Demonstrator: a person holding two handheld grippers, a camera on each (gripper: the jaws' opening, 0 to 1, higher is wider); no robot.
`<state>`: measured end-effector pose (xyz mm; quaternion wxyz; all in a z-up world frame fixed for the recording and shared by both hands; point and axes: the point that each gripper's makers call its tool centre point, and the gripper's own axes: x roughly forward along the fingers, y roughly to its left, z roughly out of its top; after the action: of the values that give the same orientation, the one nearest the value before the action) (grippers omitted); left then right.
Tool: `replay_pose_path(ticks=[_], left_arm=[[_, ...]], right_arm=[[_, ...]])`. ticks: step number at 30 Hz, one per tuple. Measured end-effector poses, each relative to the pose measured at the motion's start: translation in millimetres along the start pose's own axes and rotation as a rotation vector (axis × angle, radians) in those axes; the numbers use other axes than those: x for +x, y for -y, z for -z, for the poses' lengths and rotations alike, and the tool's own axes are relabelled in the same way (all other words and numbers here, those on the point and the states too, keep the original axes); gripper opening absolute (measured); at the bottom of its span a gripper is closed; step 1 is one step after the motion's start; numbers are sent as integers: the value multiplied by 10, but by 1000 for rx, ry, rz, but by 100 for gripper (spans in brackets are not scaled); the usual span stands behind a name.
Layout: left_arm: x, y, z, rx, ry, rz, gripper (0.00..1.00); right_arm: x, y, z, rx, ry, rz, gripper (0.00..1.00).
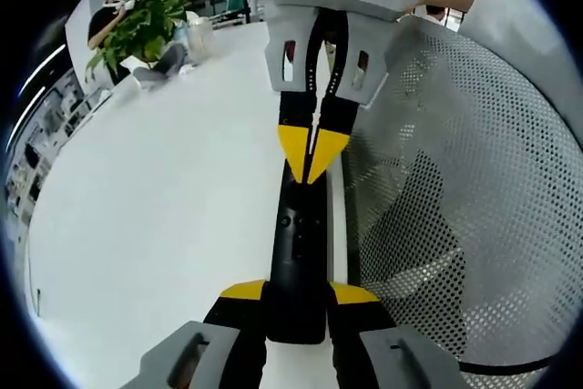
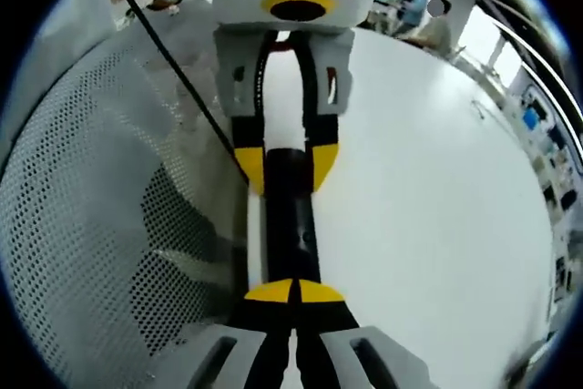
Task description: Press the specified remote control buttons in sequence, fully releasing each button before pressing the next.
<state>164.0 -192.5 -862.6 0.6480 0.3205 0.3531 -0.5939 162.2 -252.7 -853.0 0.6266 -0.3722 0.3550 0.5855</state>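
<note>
**Two claws on one remote**

Left gripper (image 1: 296, 296) clamps the near end of the one black remote (image 1: 301, 234), its two jaws on either side. At 12 o'clock in the left gripper view, the right gripper (image 1: 312, 159) has its yellow tips closed together, touching the remote's far end. One white table (image 1: 164, 225) lies beneath, one perforated white panel (image 1: 474, 207) at 3 o'clock, one potted plant (image 1: 137, 34) at 10 o'clock.

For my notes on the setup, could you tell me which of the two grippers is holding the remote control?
The left gripper holds the black remote control between its fingers; the right gripper has its tips closed together over the remote's far end.
</note>
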Motion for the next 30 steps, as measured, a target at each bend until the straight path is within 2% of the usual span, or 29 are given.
replay_pose_path(ticks=[3, 5, 6, 12, 20, 27, 30], left_arm=[[2, 1, 0, 4, -8, 1, 25], [2, 2, 0, 6, -9, 3, 25], [1, 2, 0, 5, -8, 3, 25], [2, 5, -2, 2, 2, 0, 25], [2, 5, 1, 3, 11, 3, 25], [3, 6, -5, 5, 15, 5, 25], [4, 5, -6, 7, 15, 6, 25]], right_arm=[[-13, 11, -16, 128, 107, -14, 0], [-24, 17, -14, 170, 157, -21, 0], [-30, 14, -3, 164, 160, -20, 0], [-24, -3, -19, 62, 132, -9, 0], [-17, 10, -20, 49, 128, 3, 2], [-11, -28, -21, 51, 121, -33, 7], [-3, -32, -18, -25, 74, -34, 7]])
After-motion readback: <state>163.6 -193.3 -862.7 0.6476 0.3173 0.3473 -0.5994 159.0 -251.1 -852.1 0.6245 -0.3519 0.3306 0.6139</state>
